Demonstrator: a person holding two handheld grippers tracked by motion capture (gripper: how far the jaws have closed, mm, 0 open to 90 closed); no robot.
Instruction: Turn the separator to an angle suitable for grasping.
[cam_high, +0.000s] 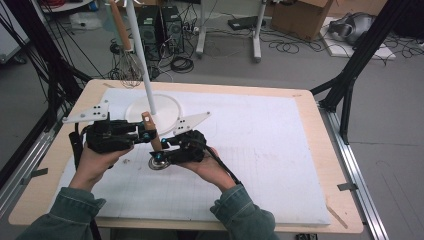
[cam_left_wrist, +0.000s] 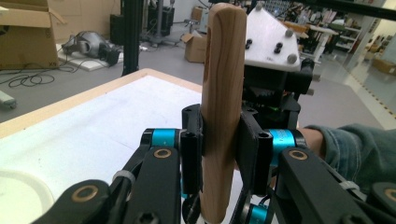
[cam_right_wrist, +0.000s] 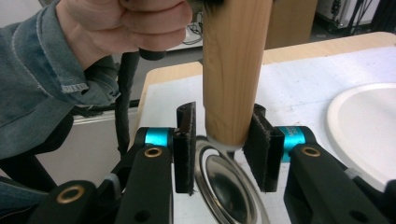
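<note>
On the bench, covered by a white mat, listed left to right as seen in the high view.

Left hand-held gripper: held in the person's left hand, pointing right across the mat. Its jaws are clamped on the upper part of the wooden handle; in the left gripper view the handle stands upright between the two pads, touching both, its rounded top well above them.

Wooden handle with metal disc: one utensil, standing nearly upright near the middle of the mat, just in front of the white round plate. The metal disc at its foot rests on the mat, just below both grippers.

Right hand-held gripper: held in the person's right hand, pointing left toward the other gripper. Its jaws sit around the lower end of the handle, just above the disc. In the right gripper view the right pad presses the handle; the left pad stands a little apart from it; the disc lies directly beneath.

White pole: rises from the plate, behind the grippers.
</note>
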